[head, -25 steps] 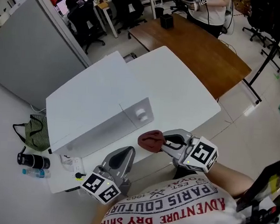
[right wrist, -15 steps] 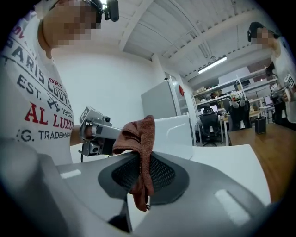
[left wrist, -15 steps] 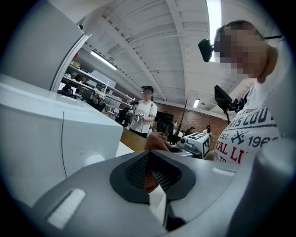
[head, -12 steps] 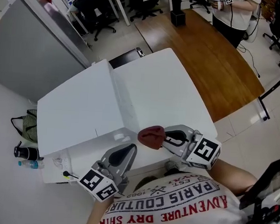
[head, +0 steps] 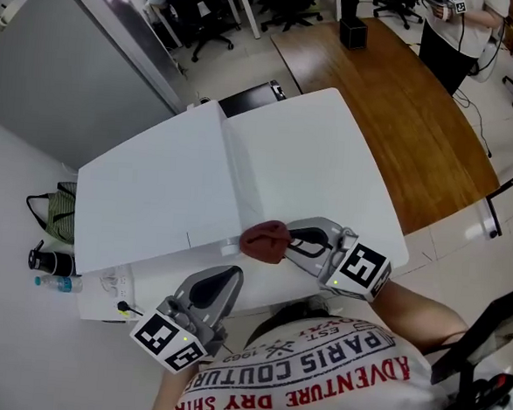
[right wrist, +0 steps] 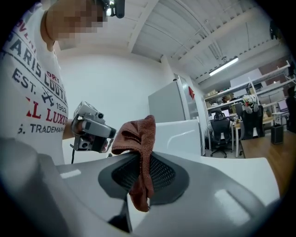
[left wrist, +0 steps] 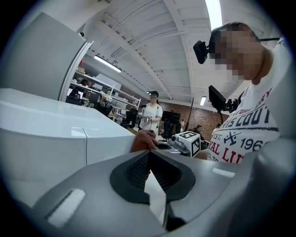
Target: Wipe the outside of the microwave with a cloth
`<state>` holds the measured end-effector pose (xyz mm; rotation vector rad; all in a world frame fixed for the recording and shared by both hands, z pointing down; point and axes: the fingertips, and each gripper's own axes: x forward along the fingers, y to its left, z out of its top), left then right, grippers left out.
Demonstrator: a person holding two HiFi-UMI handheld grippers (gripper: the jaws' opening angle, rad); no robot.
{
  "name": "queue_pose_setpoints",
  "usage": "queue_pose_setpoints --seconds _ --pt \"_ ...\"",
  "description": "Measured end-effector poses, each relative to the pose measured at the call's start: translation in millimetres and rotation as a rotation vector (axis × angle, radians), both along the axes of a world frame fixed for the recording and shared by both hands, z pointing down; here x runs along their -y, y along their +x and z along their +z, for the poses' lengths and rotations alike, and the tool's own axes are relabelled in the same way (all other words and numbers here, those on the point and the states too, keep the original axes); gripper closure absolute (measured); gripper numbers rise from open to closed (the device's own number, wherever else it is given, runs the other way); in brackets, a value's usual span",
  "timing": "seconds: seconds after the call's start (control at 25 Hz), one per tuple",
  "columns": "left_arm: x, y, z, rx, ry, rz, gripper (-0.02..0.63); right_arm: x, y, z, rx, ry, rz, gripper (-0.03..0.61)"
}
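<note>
The white microwave [head: 152, 192] stands on a white table [head: 329, 170], seen from above in the head view. My right gripper [head: 282, 244] is shut on a red-brown cloth [head: 264, 241], which is bunched at the microwave's near right corner. In the right gripper view the cloth [right wrist: 138, 139] hangs out between the jaws of this gripper [right wrist: 141, 171], with the microwave [right wrist: 180, 134] behind it. My left gripper [head: 230, 275] is lower, in front of the microwave, shut and holding nothing. In its own view the left gripper [left wrist: 149, 159] looks past the microwave's side [left wrist: 46, 139] toward the cloth [left wrist: 143, 141].
On the floor to the left lie a black bottle [head: 51, 260], a small water bottle [head: 57, 281] and a green bag [head: 58, 217]. A grey partition [head: 65, 64] stands behind the microwave. A wooden table [head: 404, 96], office chairs and a standing person [head: 458, 21] are farther back.
My right gripper has carried the cloth left and slightly up to the microwave's near corner. The head view has swung more over the top. My left gripper has barely moved.
</note>
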<state>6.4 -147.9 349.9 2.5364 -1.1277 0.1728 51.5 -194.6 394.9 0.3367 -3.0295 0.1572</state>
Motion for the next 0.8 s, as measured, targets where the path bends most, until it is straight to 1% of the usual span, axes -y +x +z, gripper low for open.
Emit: queue_pose_setpoints --seconds 0.24,0.48,0.64,0.8 --pt "1.6 -18.1 -1.0 0.016 -0.008 -0.022 0.607 30.1 -24.4 7.3 -0.011 0.014 0.006 0.535" --pt "3.7 -30.6 -0.7 0.016 -0.025 -0.052 0.607 80.8 -35.3 10.1 -0.014 -0.002 0.071 0.535" --pt "1.2 -43.3 1.2 0.035 -0.031 -0.085 0.607 124.0 -49.8 11.5 -0.041 0.035 0.113 0.535" --pt "-4.0 -52.1 6.1 0.043 -0.050 -0.115 0.607 173.5 -63.5 4.1 -0.095 0.098 0.178 0.535"
